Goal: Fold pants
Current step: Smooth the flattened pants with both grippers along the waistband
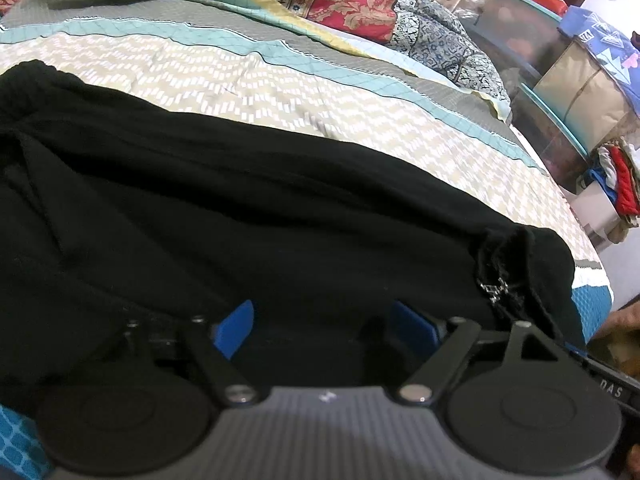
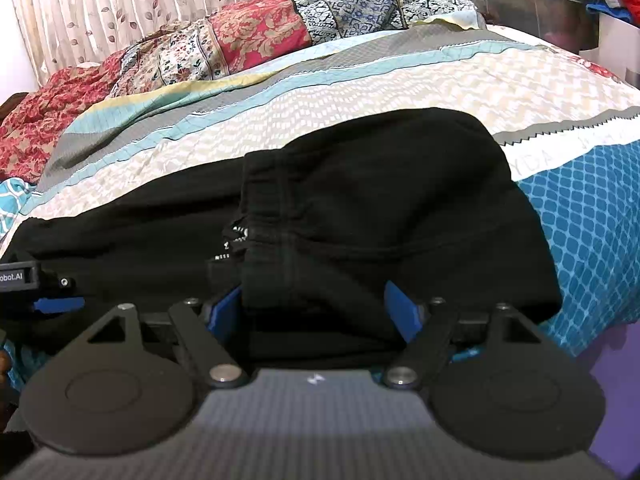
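Observation:
Black pants (image 1: 240, 208) lie across the patterned bedspread, folded lengthwise, with the waistband and drawstring end (image 1: 504, 268) at the right. My left gripper (image 1: 322, 324) hovers low over their near edge, blue pads wide apart, nothing pinched. In the right wrist view the doubled-over part of the pants (image 2: 380, 208) bulges up. My right gripper (image 2: 316, 312) stands open around its near edge; cloth lies between the pads, and I see no clamping. The left gripper's blue finger (image 2: 60, 304) shows at the left edge.
A crumpled floral quilt (image 2: 224, 44) lies along the far side of the bed (image 2: 400, 80). Storage boxes (image 1: 576, 80) and a pile of clothes (image 1: 616, 176) stand past the right edge. A curtain (image 2: 120, 0) hangs behind. A hand (image 1: 624, 320) shows at the right.

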The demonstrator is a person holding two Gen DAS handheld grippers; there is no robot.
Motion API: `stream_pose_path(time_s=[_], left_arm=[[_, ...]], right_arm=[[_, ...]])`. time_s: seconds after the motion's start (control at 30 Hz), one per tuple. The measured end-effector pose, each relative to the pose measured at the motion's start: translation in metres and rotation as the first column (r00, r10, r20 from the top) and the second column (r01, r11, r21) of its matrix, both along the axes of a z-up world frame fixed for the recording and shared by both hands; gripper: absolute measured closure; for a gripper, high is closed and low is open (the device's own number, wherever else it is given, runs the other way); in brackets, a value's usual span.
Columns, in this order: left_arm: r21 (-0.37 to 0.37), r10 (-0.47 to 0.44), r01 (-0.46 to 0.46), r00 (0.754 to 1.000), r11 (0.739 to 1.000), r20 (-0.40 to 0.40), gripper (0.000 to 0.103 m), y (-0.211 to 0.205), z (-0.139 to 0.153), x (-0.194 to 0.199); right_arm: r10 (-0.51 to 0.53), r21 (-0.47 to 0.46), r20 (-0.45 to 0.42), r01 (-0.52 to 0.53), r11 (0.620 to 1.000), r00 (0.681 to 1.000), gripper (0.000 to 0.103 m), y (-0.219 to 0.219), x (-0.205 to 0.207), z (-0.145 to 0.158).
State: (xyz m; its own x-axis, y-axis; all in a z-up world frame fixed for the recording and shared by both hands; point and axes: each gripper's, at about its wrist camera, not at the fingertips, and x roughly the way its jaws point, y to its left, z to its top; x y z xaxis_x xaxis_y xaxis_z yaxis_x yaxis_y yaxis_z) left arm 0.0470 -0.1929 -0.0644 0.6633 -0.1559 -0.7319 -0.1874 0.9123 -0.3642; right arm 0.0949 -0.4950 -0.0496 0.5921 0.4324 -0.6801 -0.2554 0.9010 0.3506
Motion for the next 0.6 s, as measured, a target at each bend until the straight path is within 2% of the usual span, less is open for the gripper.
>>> stream_pose_path(time_s=[0.23, 0.6], left_arm=[[-0.020, 0.005, -0.005, 1.000, 1.000, 0.000, 0.022, 0.0028, -0.0018, -0.0003], [-0.025, 0.004, -0.004, 1.000, 1.000, 0.011, 0.013, 0.0003, -0.0026, 0.0009]], right_arm=[[0.003, -0.001, 0.003, -0.003, 1.000, 1.000, 0.023, -0.0015, 0.0000, -0.0001], [0.007, 0.002, 0.003, -0.007, 1.000, 1.000, 0.023, -0.0032, 0.0003, 0.0000]])
